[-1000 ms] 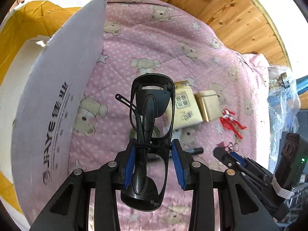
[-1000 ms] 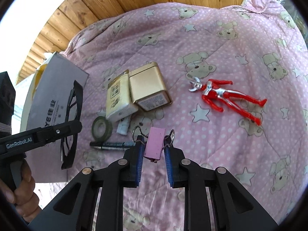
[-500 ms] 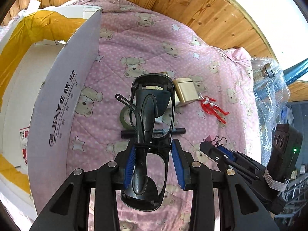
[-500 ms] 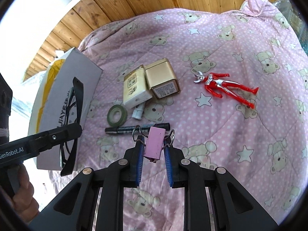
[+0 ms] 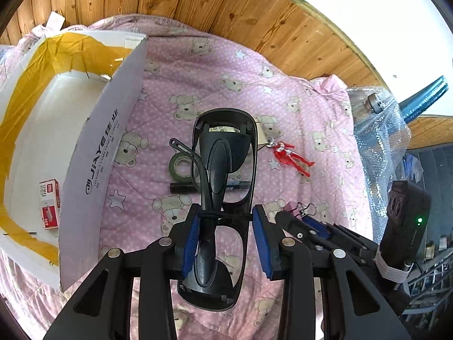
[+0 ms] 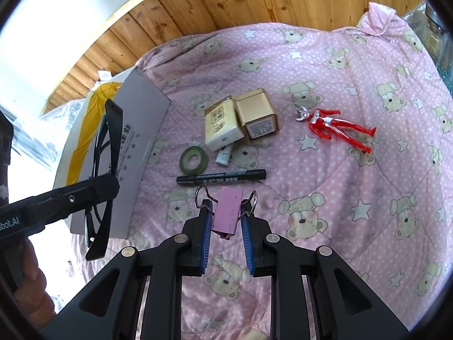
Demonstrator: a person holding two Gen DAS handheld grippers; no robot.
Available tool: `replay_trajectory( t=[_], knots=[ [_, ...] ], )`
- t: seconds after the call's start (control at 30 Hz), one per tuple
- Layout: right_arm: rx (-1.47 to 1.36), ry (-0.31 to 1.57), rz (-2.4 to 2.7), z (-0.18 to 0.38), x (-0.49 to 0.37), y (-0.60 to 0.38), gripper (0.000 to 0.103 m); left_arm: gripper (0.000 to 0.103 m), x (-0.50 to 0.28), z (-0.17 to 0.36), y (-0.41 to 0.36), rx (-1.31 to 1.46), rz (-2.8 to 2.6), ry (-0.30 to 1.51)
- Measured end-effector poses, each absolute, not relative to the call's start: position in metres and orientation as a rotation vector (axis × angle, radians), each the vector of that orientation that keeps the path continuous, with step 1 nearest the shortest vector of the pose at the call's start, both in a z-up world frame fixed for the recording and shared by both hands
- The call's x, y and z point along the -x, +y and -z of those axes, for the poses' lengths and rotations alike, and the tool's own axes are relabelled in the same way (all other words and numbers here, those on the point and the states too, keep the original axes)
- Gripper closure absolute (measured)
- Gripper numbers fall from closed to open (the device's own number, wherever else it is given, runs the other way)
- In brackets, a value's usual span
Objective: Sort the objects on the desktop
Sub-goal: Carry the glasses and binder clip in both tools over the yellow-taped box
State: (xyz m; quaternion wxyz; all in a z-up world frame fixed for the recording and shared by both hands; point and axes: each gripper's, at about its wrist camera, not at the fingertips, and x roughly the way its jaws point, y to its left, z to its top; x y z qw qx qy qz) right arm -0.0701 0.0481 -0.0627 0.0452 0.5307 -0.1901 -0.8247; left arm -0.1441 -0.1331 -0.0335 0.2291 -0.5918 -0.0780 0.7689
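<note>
Left gripper [image 5: 223,238]: jaws closed on the folded black plastic glasses [image 5: 223,170], beside the open white cardboard box [image 5: 102,130].
Right gripper [image 6: 226,232]: jaws pinch the pink metal binder clip [image 6: 228,212], right of the box.
Glasses: light, probably breakable; hold the frame.
Clip: small, hard, probably slippery.

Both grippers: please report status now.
Left gripper shut on black glasses. Right gripper shut on pink binder clip. Cardboard box open, nothing blocking.
</note>
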Motion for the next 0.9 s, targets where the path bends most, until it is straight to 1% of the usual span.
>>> replay_trajectory(
  t=[0.37, 0.9],
  knots=[
    [-1.570, -0.489, 2.527, 0.038, 0.059, 0.026, 0.082, 0.065, 0.129, 0.006, -0.152, 1.544, -2.160, -0.271],
    [-1.511, -0.332, 2.500, 0.012, 0.056, -0.020, 0.082, 0.065, 0.117, -0.016, -0.192, 1.477, -2.211, -0.388]
  ],
)
